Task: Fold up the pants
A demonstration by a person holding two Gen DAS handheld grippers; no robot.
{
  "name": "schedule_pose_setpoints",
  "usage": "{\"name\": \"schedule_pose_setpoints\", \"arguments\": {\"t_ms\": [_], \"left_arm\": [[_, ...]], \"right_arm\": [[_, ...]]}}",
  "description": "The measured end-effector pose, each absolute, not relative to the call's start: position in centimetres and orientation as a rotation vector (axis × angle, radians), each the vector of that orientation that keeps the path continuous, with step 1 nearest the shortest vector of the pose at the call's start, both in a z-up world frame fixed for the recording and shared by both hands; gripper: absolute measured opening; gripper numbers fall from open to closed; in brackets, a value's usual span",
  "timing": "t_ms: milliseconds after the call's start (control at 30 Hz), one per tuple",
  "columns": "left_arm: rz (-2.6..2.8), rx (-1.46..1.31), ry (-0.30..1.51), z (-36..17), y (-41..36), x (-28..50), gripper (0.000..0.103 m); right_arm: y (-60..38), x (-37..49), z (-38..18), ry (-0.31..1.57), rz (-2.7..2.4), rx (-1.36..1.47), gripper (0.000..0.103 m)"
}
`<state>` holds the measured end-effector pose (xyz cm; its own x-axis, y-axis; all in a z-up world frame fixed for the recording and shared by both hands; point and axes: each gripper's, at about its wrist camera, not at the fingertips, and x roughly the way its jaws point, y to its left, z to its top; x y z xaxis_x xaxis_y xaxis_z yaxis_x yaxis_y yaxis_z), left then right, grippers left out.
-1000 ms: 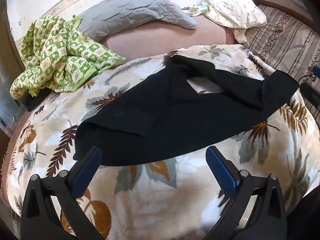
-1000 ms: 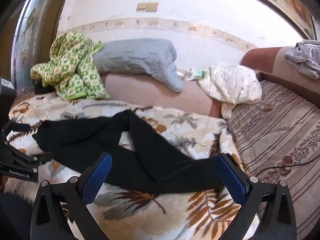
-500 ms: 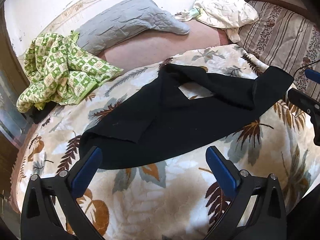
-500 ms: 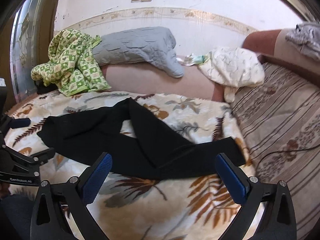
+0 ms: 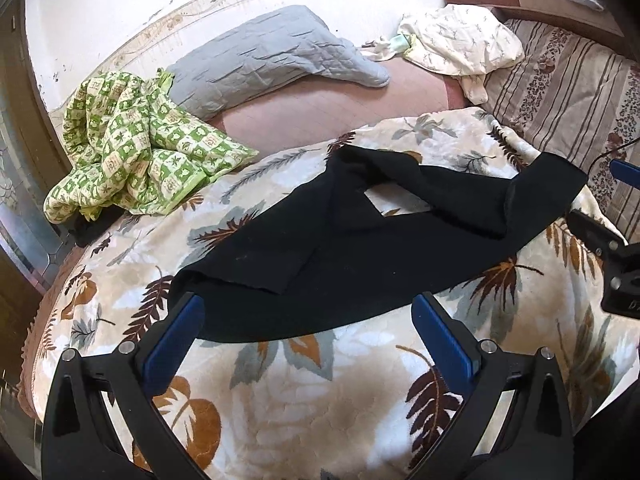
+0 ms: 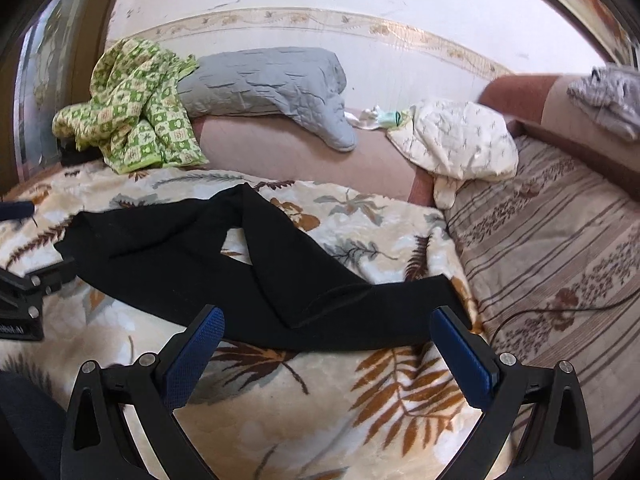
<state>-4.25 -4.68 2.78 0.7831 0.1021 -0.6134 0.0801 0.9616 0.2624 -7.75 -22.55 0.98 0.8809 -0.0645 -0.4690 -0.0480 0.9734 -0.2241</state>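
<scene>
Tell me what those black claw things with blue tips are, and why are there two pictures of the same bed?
Those claws are two grabbing tools. A person holds one in each hand, and each tool has a little camera looking out along its two fingers. That is why there are two pictures: one comes from the left gripper, the other from the right gripper. The blue parts are soft pads on the fingers.

Both grippers are open and hold nothing right now. In front of them lie black pants, spread out crookedly on a leaf-patterned blanket. The person wants to fold the pants.

Farther back you can see a green checkered cloth, a gray pillow and a cream cloth. At the edge of each picture you can spot a bit of the other tool.
</scene>
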Motion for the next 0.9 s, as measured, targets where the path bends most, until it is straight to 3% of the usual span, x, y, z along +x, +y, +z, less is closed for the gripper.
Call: {"name": "schedule_pose_setpoints", "arguments": {"t_ms": [333, 900], "left_arm": [[0.036, 0.322, 0.645, 3.1, -5.2, -4.7, 0.103], [-0.006, 0.257, 0.708, 2.7, -4.9, -3.9, 0.103]], "right_arm": [[-20.6, -8.6, 1.3, 0.416, -0.008, -0.386, 0.103], [-20.3, -7.7, 0.5, 0.46, 0.026, -0.355, 0.103]]}}
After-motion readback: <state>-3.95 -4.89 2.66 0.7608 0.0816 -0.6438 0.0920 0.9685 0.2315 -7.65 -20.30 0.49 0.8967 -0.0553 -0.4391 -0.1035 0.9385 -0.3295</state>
